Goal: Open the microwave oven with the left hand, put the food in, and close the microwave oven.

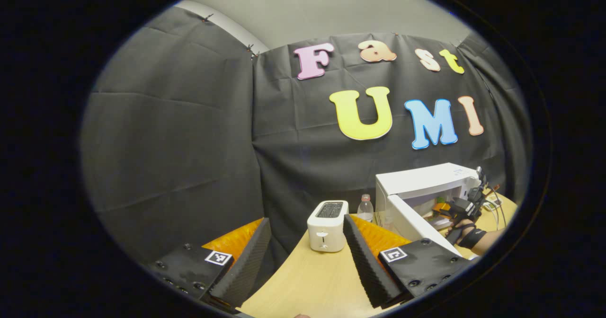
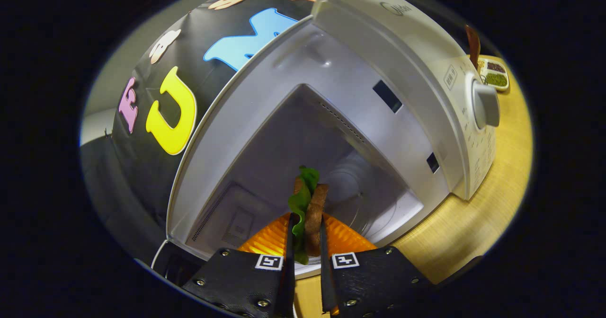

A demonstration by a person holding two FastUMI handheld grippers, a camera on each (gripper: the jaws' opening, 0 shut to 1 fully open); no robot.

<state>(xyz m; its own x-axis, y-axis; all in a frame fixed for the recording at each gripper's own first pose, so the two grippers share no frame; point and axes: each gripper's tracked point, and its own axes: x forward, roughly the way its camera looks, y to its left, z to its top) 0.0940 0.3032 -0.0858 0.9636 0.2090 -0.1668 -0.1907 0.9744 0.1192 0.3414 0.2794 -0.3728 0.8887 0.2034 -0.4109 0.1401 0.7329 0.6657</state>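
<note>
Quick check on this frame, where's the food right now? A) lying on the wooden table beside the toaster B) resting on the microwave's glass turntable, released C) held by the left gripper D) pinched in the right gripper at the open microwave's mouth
D: in the right gripper view, the right gripper is shut on the brown-bread-and-green-lettuce sandwich, held at the open cavity of the white microwave oven.

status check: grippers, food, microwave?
Left hand-held gripper open, idle over table. Right hand-held gripper shut on sandwich, at open microwave cavity. Nothing in the way.
</note>
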